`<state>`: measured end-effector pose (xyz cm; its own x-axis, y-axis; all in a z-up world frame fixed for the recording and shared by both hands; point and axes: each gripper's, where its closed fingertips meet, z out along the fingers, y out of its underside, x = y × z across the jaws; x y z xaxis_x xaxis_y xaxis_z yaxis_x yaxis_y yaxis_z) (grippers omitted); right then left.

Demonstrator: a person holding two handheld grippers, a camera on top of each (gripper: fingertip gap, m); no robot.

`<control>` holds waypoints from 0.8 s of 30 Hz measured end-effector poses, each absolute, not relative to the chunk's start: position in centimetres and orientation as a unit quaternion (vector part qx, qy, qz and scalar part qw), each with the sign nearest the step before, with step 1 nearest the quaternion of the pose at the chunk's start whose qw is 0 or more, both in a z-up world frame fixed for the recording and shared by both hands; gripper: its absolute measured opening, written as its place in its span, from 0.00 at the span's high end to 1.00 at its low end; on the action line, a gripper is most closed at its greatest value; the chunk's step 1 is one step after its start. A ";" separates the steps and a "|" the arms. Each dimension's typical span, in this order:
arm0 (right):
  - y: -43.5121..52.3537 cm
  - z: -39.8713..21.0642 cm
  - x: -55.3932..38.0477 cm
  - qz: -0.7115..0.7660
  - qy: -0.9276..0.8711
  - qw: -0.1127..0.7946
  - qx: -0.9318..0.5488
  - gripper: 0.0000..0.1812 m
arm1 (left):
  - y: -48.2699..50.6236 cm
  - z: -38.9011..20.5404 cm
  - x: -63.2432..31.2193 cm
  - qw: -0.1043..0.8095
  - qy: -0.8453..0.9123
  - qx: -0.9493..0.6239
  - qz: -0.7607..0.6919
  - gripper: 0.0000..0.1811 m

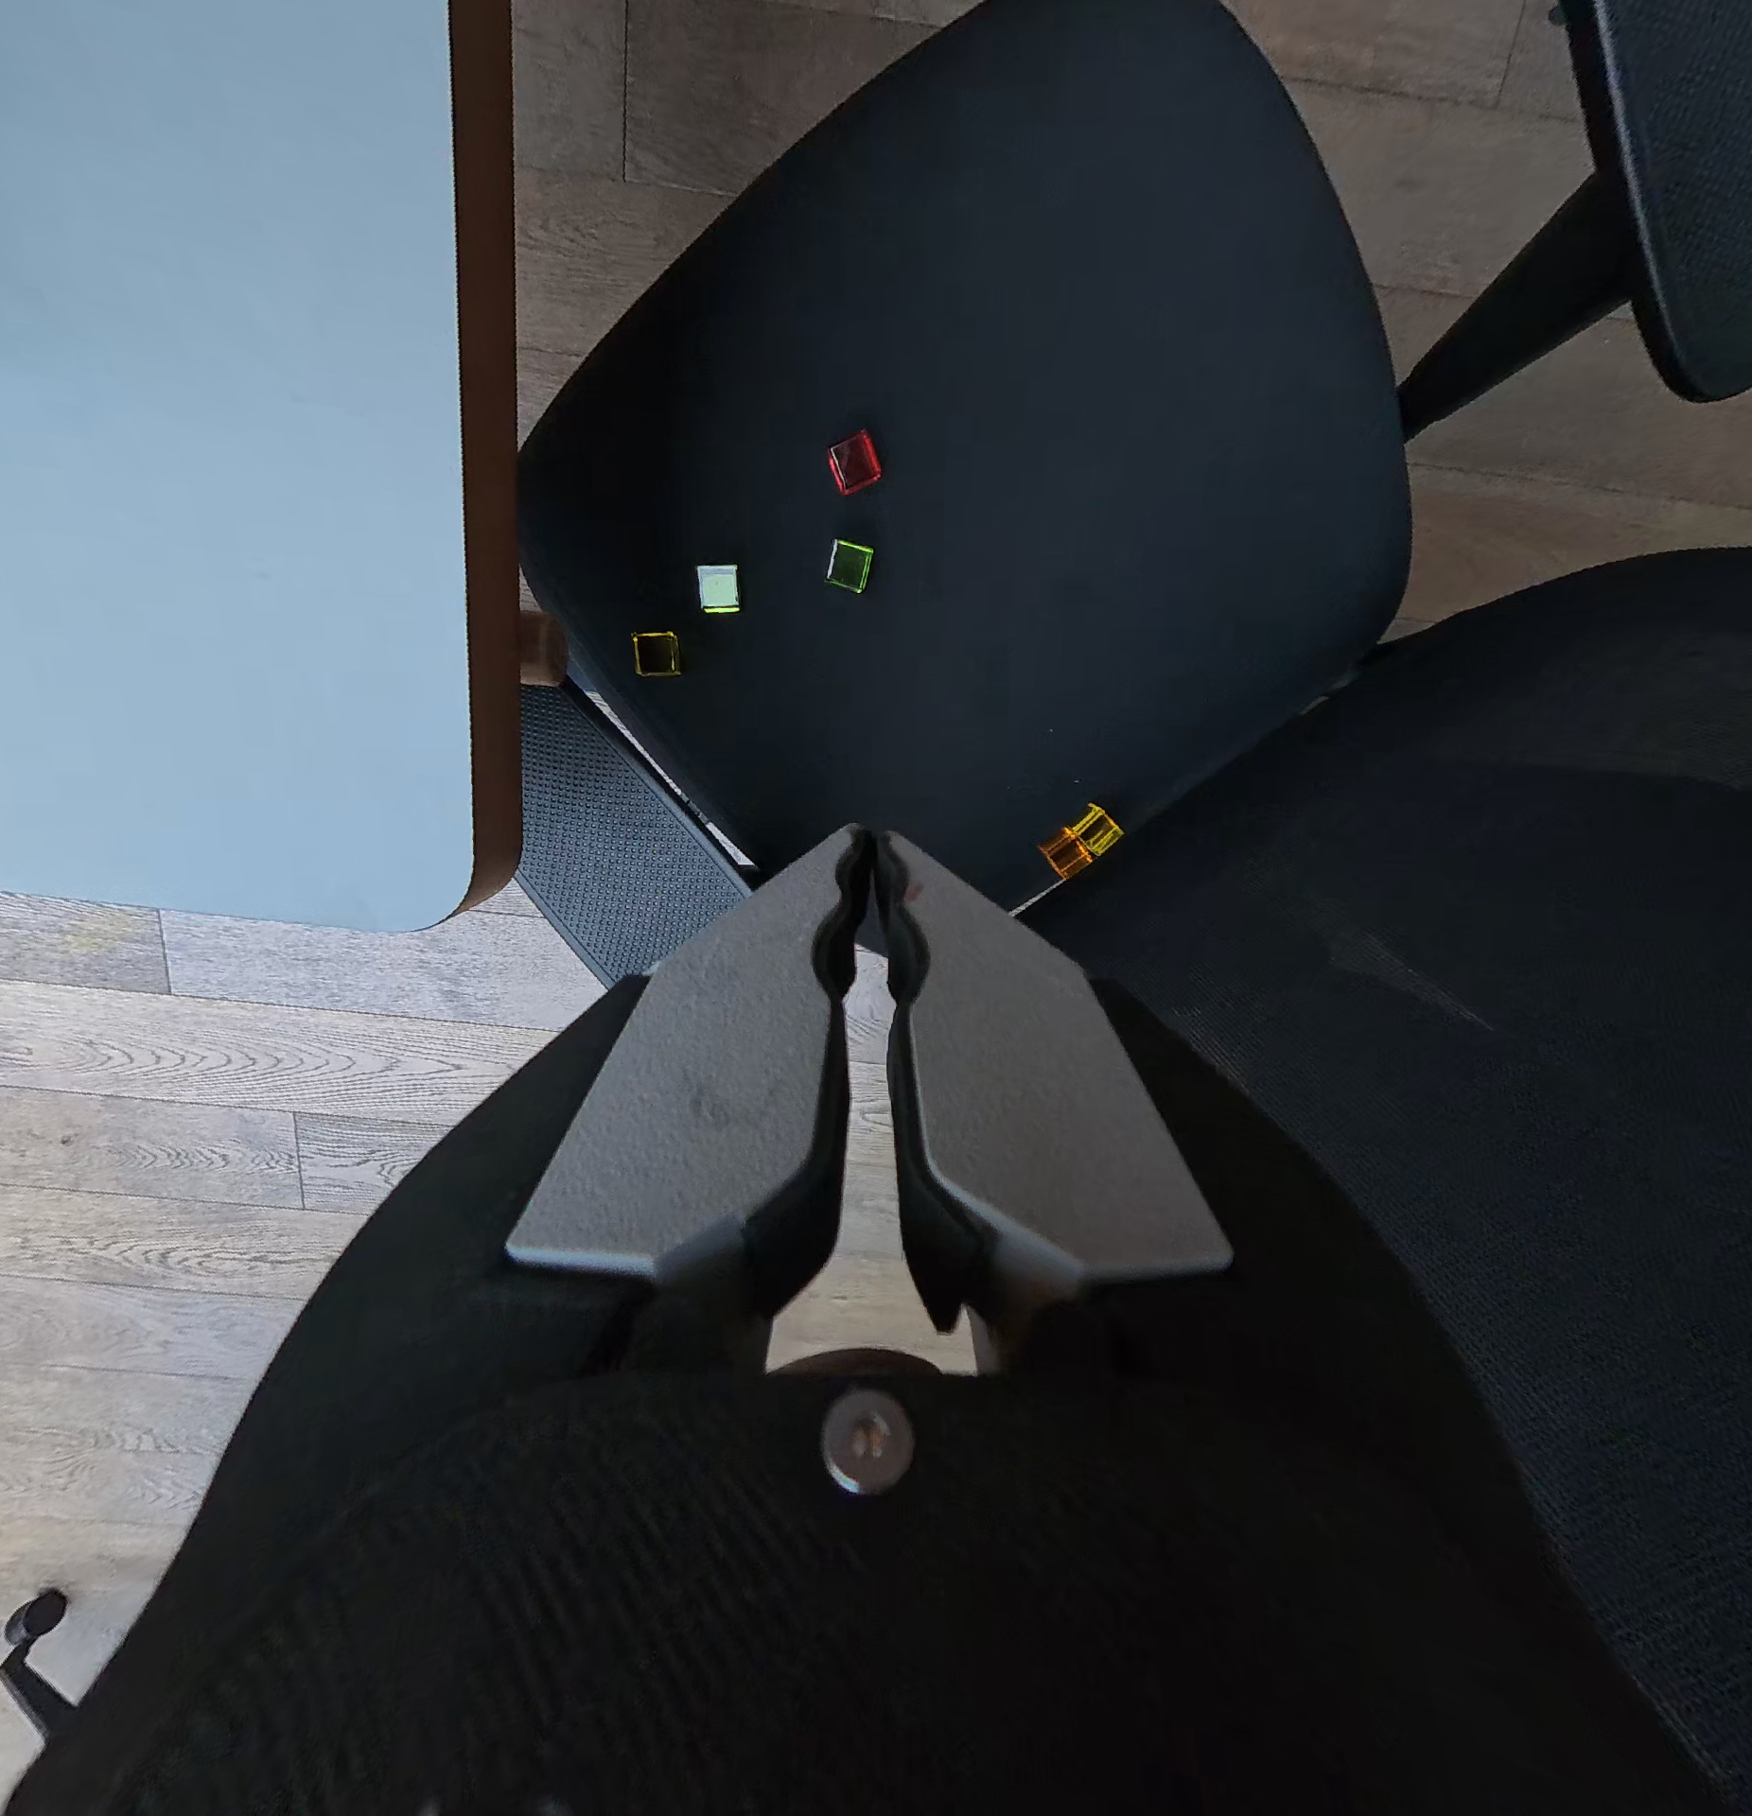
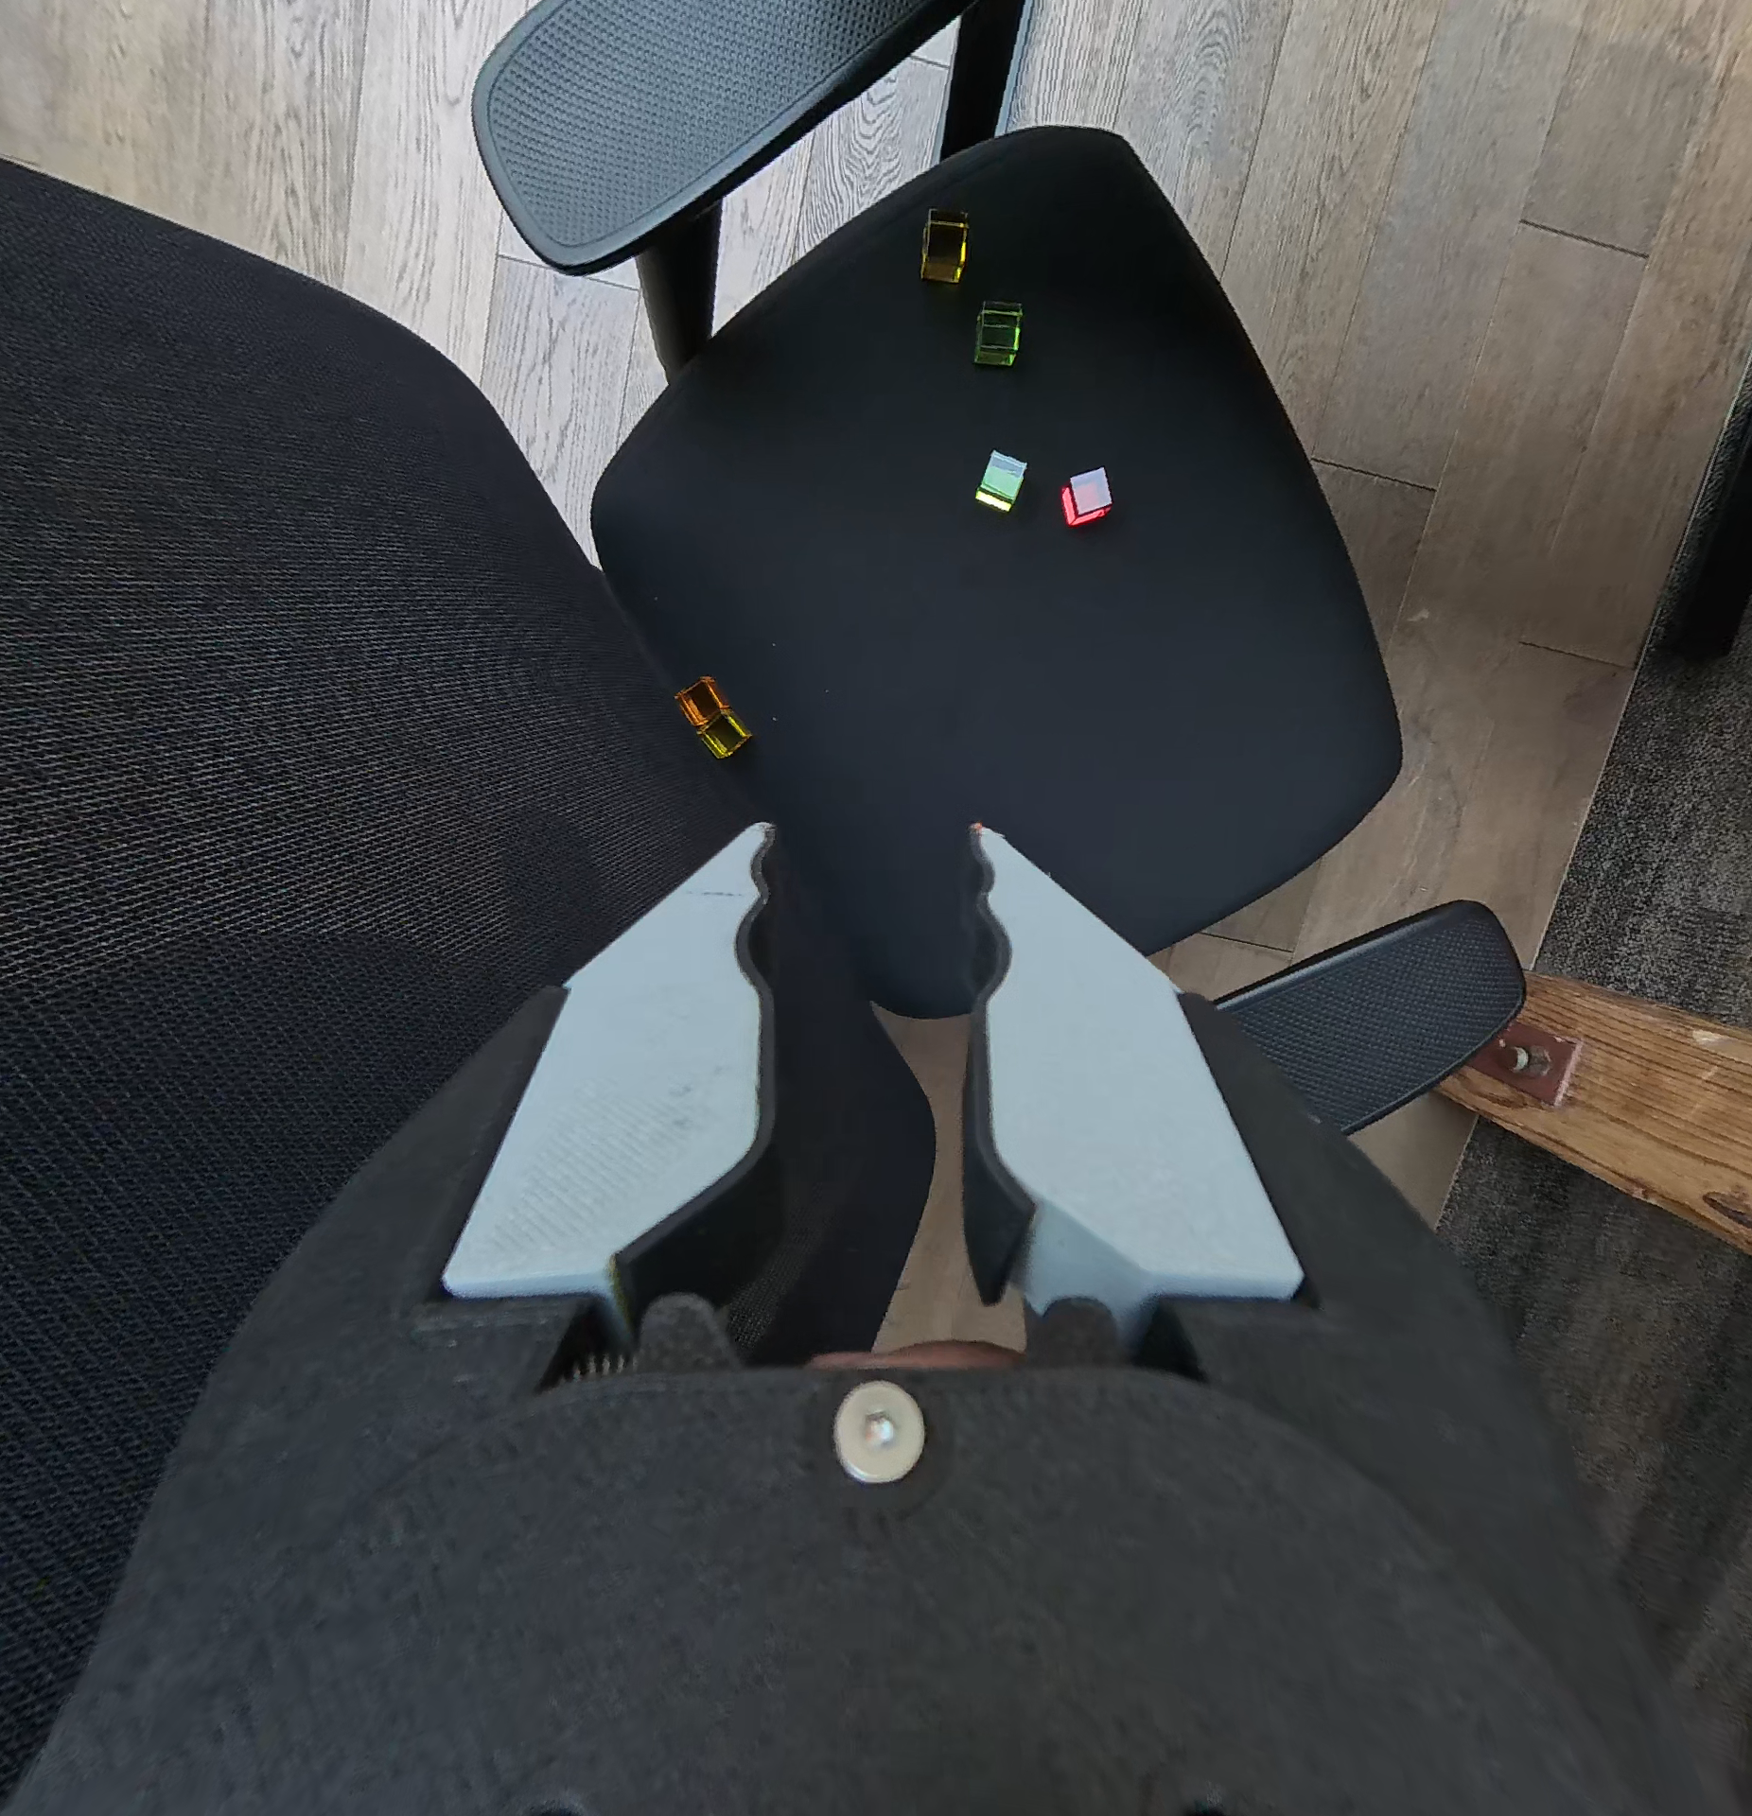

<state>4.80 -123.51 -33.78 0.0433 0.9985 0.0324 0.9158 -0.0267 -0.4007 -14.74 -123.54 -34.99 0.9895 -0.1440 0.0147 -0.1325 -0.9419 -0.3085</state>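
On my far left is the pale blue table point(image 1: 204, 442) with its brown edge, and next to it the black chair seat point(image 1: 1098, 442) that carries all the little clear cubes. Across it, left to right in my left wrist view: a yellow cube point(image 1: 656, 654) near the seat's edge, a pale green cube point(image 1: 719, 588), a brighter green cube point(image 1: 849, 565) and above it a red cube point(image 1: 855, 461), all apart from one another. Further right, at the seat's rim beside the mesh chair back point(image 1: 1442, 1081), an orange cube point(image 1: 1065, 851) and another yellow cube point(image 1: 1100, 830) sit touching, the only pair together. My left gripper point(image 1: 870, 837) is closed tip to tip with nothing in it, hovering short of the seat; my right gripper point(image 2: 872, 830) stands wide and empty, nearest that joined pair
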 end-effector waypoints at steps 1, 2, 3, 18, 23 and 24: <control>-123.5 -33.8 4.8 0.129 -0.680 0.160 -0.704 0.81 | -123.5 -35.0 -14.7 0.155 0.070 -0.985 -0.019 1.00; -123.4 -33.7 4.8 0.127 -0.681 0.162 -0.703 0.81 | -123.5 -35.0 -14.7 0.154 0.070 -0.985 -0.018 1.00; -123.4 -33.7 4.8 0.125 -0.682 0.164 -0.702 0.81 | -123.5 -35.1 -14.7 0.154 0.071 -0.985 -0.017 1.00; -119.3 -25.6 2.2 0.135 -0.631 0.420 -0.638 0.84 | -122.9 -34.6 -15.3 0.171 0.071 -0.983 -0.001 1.00; -121.5 -30.1 3.7 0.146 -0.673 0.310 -0.656 0.84 | -122.9 -34.7 -15.4 0.172 0.072 -0.982 0.003 1.00; -121.9 -30.8 3.9 0.151 -0.673 0.283 -0.667 0.84 | -122.9 -34.8 -15.4 0.171 0.074 -0.982 0.004 1.00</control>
<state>3.87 -121.85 -30.76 0.0490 0.9827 0.1784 0.8118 0.0649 -0.5803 -15.39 -122.93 -34.76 0.9891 -0.1434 -0.0338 -0.1464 -0.9306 -0.3354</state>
